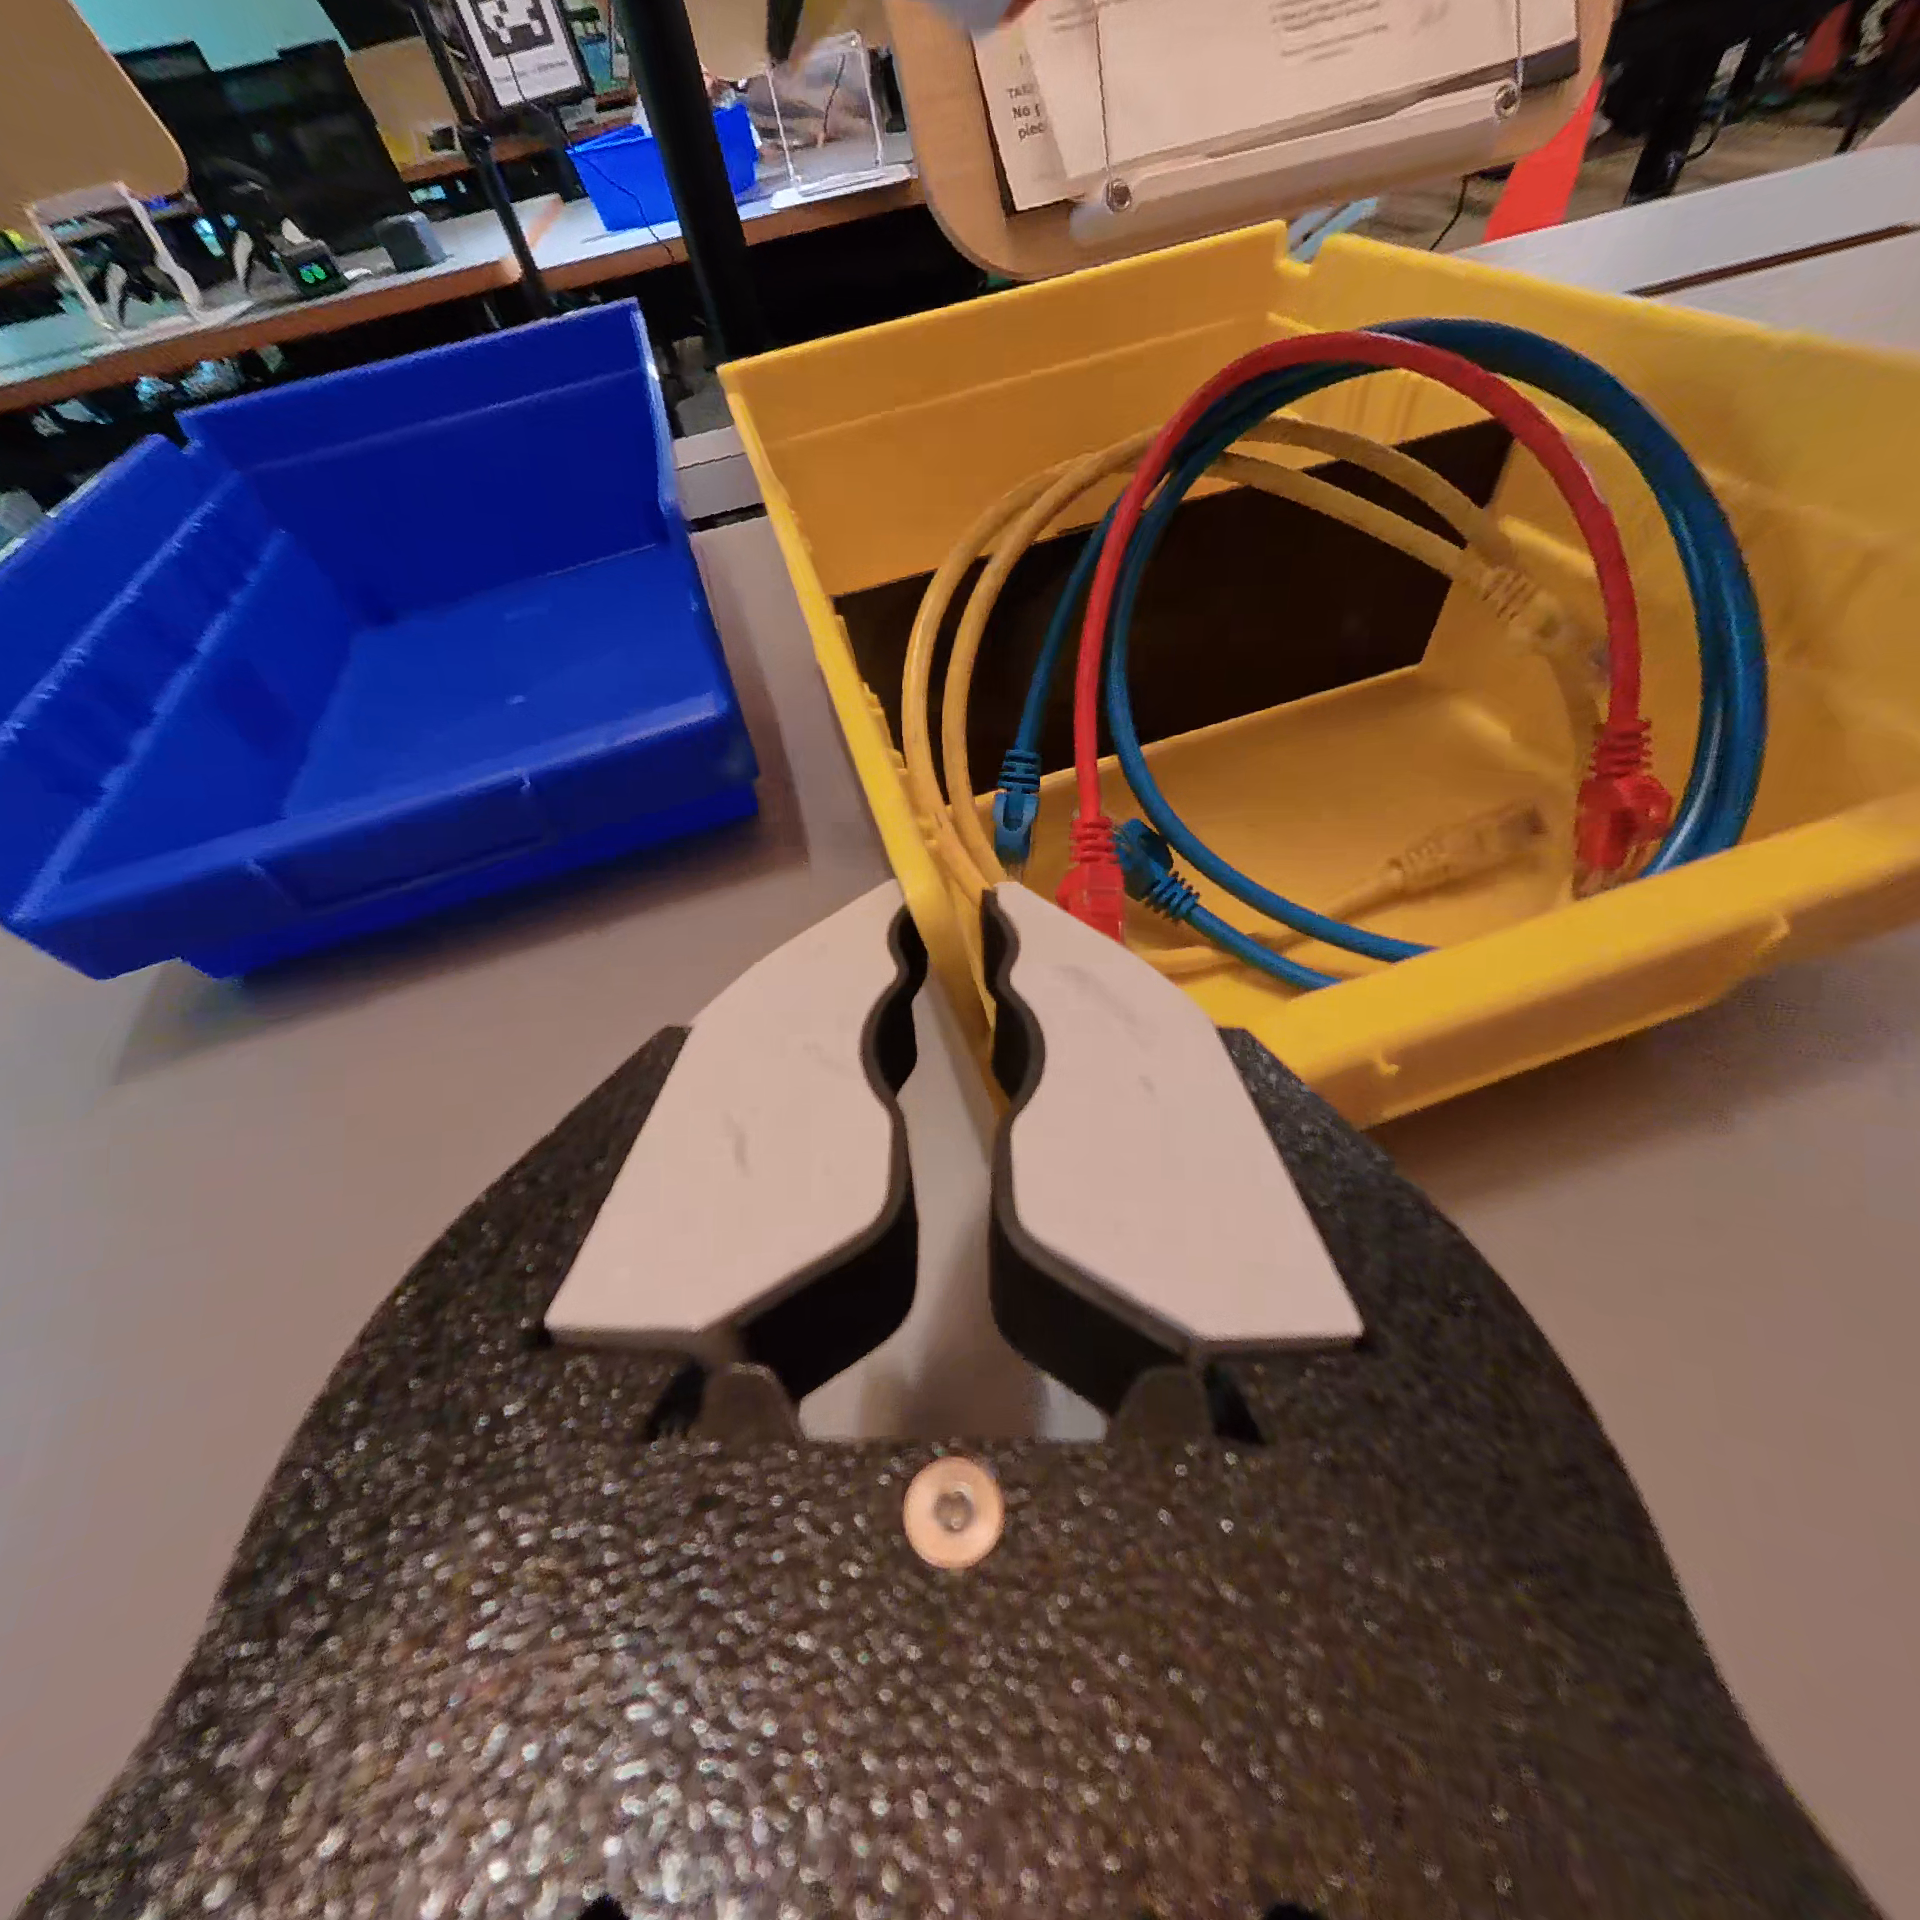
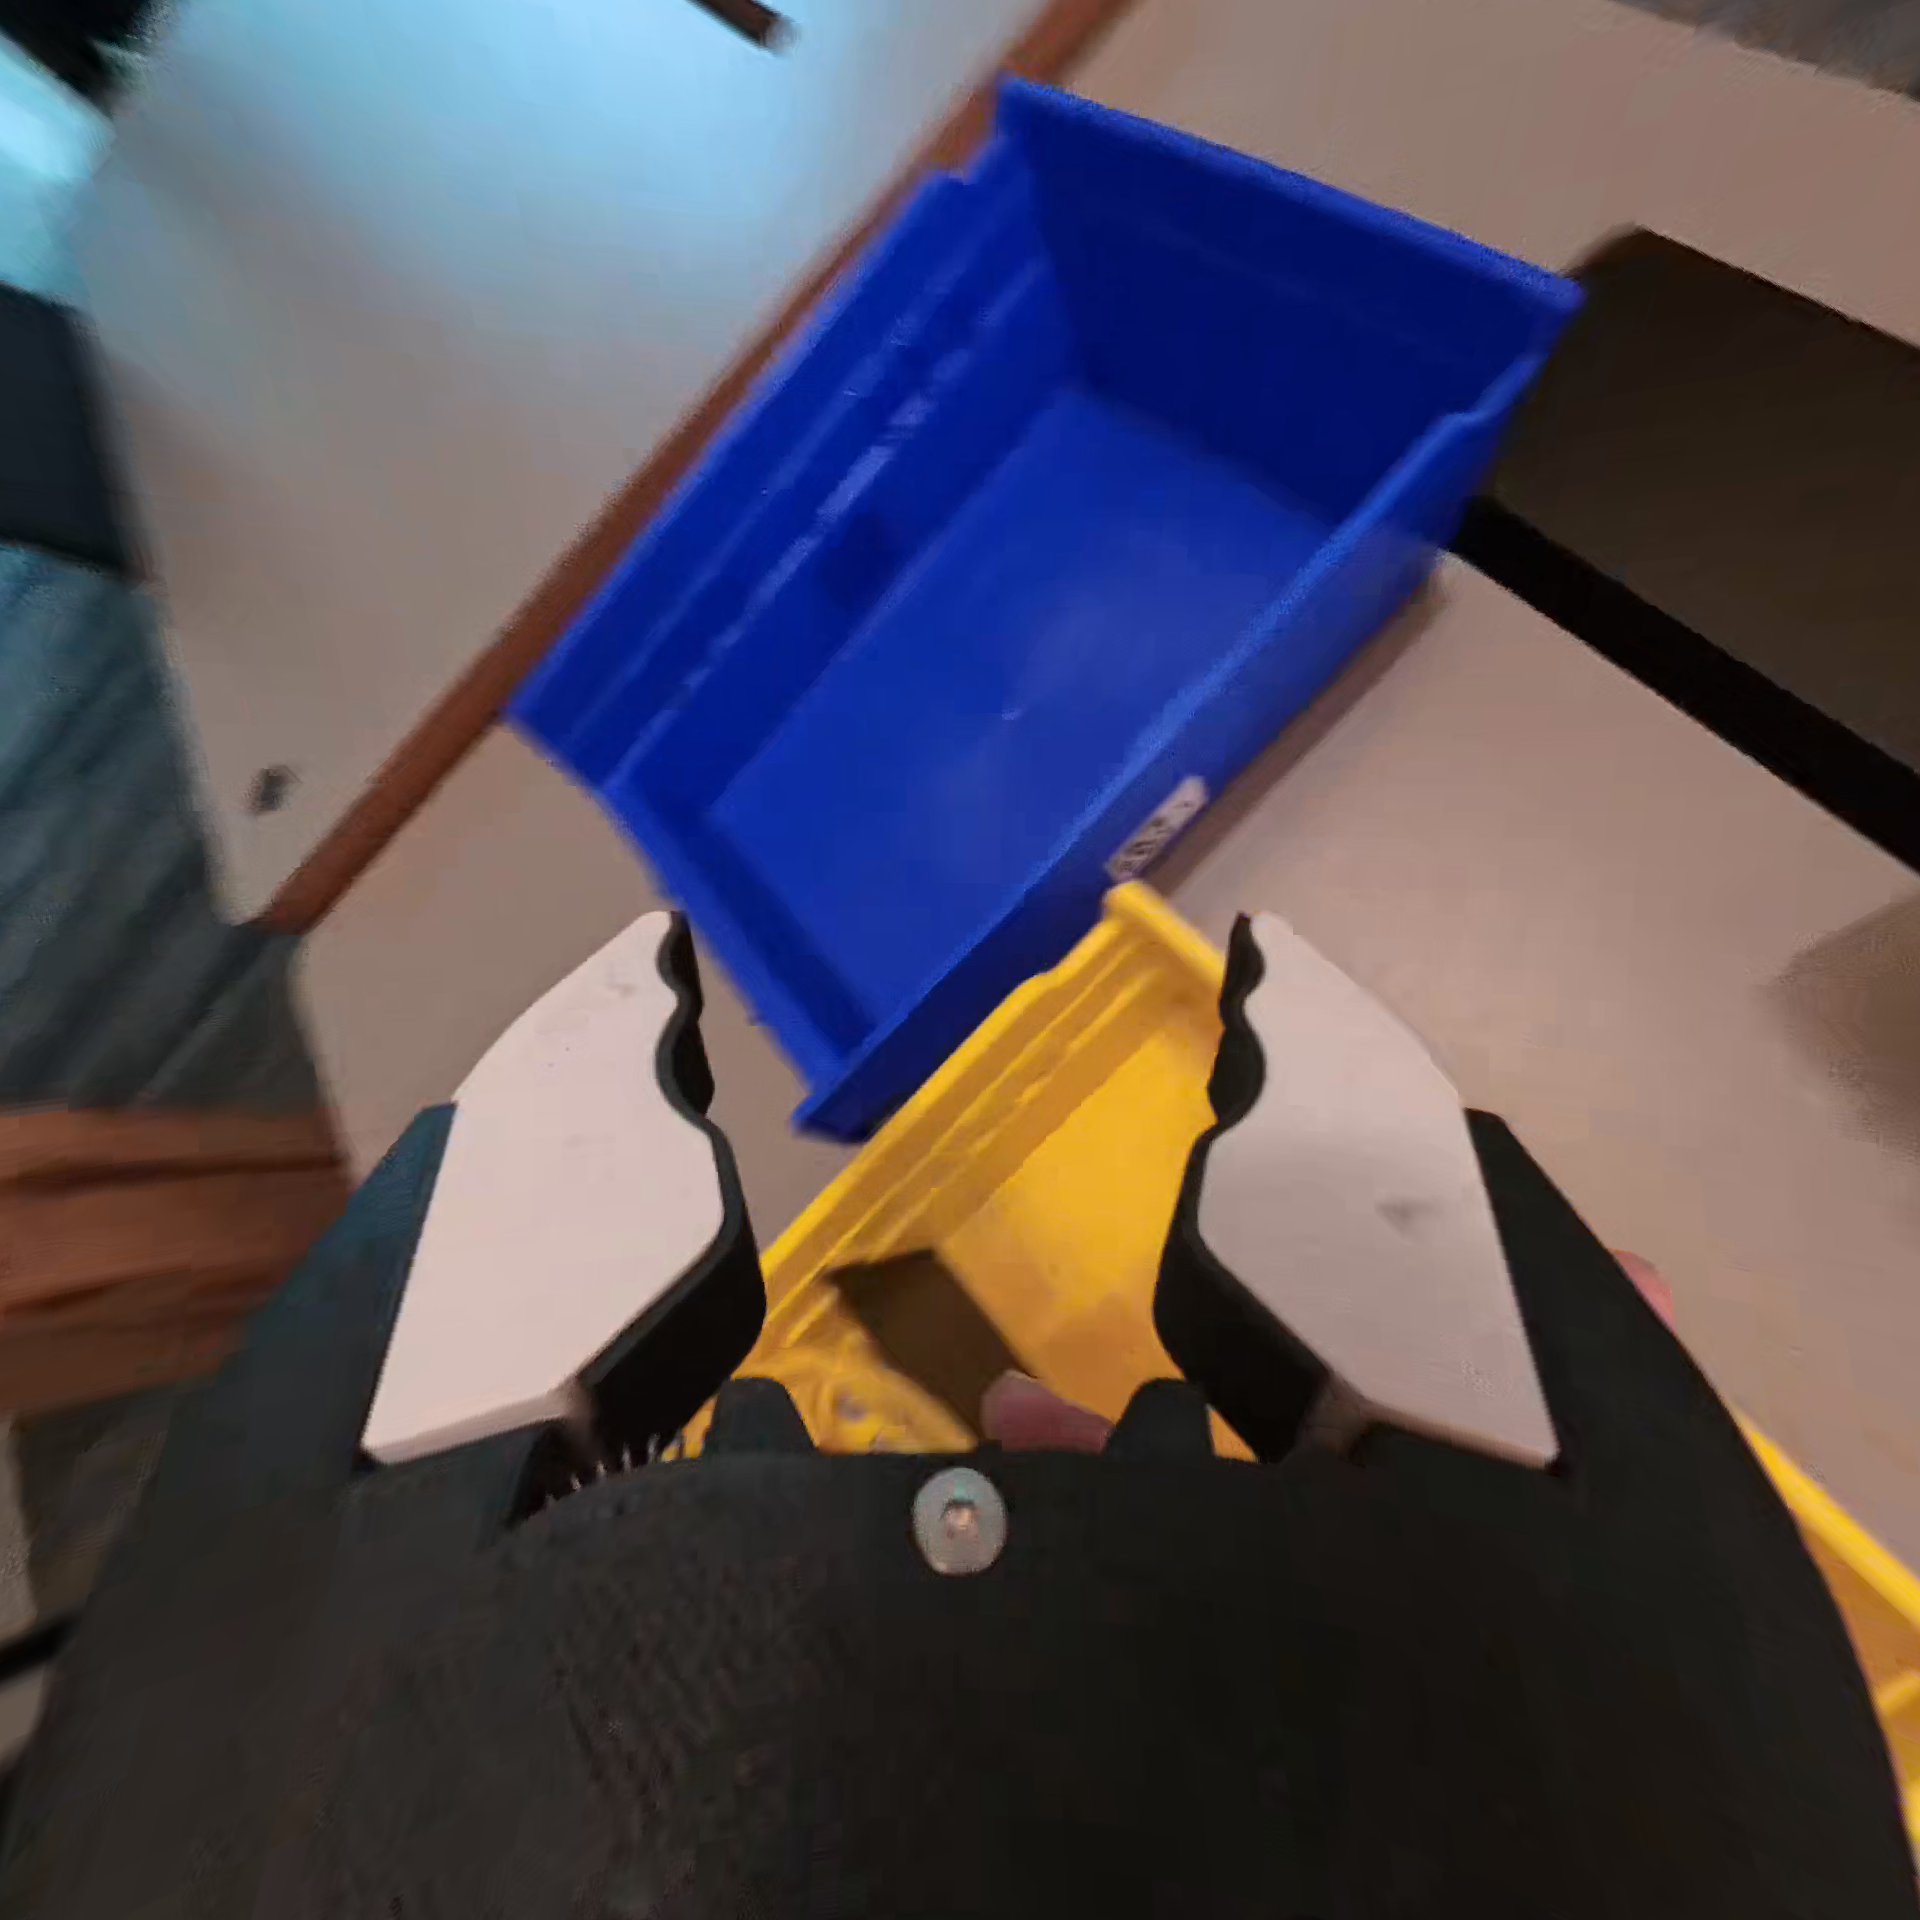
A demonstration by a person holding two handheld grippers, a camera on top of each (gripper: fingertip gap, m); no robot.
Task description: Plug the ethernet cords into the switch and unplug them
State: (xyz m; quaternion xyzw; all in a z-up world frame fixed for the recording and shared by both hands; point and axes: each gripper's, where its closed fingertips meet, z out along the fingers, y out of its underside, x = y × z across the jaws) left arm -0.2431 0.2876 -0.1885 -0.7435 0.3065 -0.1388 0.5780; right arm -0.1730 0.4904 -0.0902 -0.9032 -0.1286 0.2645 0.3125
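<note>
Grey table [image 1: 312, 1143]; blue bin [image 1: 364, 675] beside yellow bin [image 1: 1558, 987] of cords [image 1: 1371, 358]. Left gripper [image 1: 951, 914] narrow, empty; right gripper [image 2: 961, 956] wide, empty.

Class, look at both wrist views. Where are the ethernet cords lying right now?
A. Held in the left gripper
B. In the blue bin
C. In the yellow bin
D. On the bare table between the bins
C. The red cord, blue and yellow cords are coiled inside the yellow bin; the blue bin holds nothing, and the left gripper grips nothing.
</note>
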